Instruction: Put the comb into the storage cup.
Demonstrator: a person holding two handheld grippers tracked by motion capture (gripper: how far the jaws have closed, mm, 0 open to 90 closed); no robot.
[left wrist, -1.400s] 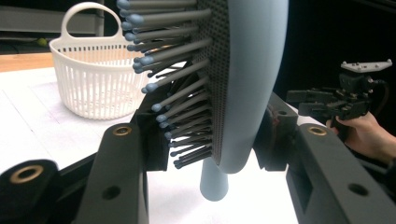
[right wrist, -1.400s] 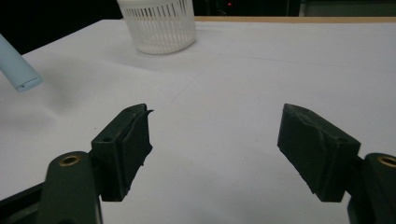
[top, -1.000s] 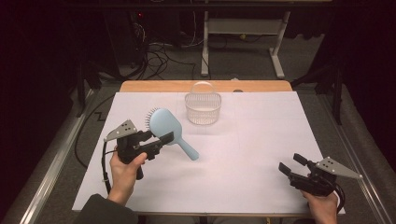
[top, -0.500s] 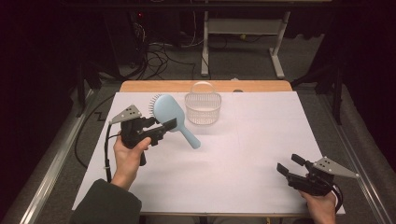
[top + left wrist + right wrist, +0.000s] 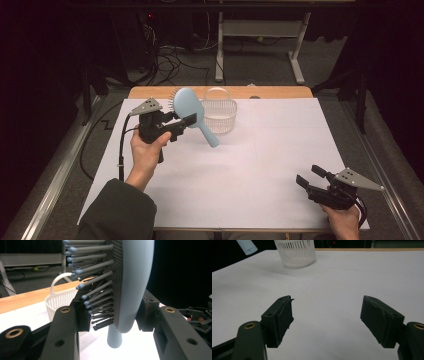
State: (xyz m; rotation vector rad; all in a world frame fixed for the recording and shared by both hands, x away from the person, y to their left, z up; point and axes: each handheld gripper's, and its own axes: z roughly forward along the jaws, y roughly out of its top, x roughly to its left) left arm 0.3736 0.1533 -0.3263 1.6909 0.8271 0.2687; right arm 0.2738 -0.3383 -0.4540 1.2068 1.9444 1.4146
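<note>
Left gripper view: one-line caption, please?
Left tool shut on a blue hairbrush, white basket behind.

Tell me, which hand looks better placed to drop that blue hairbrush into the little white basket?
Left, probably. The left gripper already clamps the hairbrush beside the basket; the right gripper sits open, far off.

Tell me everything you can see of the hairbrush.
The hairbrush is pale blue, plastic by its look, with an oval head and a short round handle. Its grey cushion carries rows of grey bristles with blue ball tips. The left gripper is shut on the head, one pad on the bristles, one on the smooth back. It hangs above the table, handle slanting down and right, just in front of the basket, apart from it.
</note>
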